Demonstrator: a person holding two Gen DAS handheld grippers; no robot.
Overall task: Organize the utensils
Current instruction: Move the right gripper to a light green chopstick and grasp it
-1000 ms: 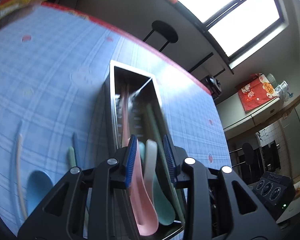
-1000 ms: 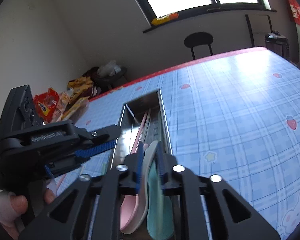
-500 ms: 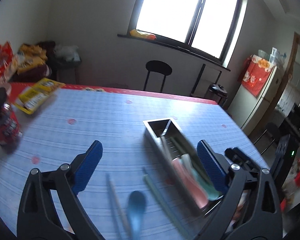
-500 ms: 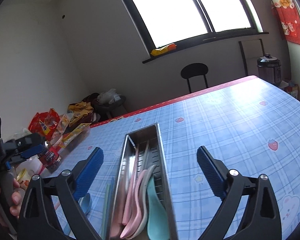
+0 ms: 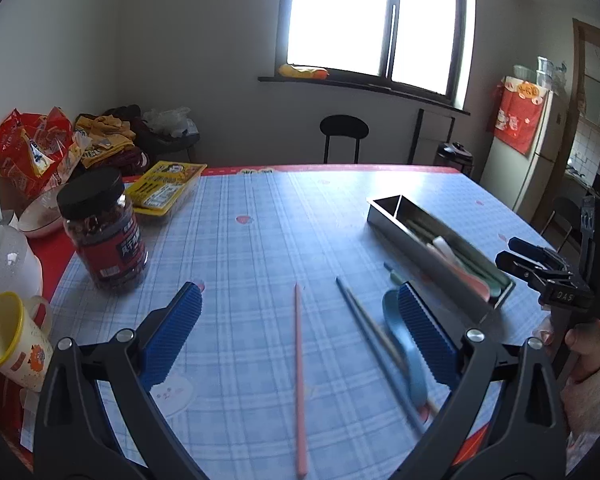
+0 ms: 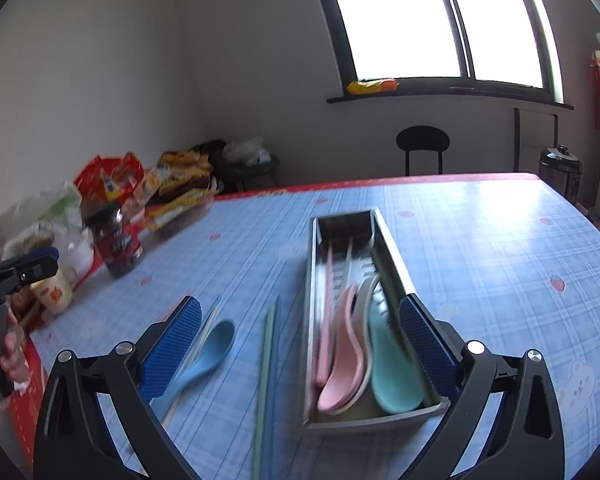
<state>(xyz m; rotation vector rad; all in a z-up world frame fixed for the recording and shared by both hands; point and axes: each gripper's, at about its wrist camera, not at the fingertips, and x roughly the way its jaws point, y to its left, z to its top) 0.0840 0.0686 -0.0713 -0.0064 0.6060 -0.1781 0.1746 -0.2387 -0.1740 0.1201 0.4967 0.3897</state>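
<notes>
Blue checked tablecloth (image 5: 260, 248) beneath a bright, perhaps overexposed, window (image 5: 376, 20).

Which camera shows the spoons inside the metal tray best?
The right wrist view: it looks straight down into the metal tray, showing pink, white and teal spoons. The left wrist view sees it sideways and blurred, walls hiding most of them.

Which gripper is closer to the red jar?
Left. The left gripper is open over the table just right of the red jar. The right gripper sits farther away, by the metal tray.
</notes>
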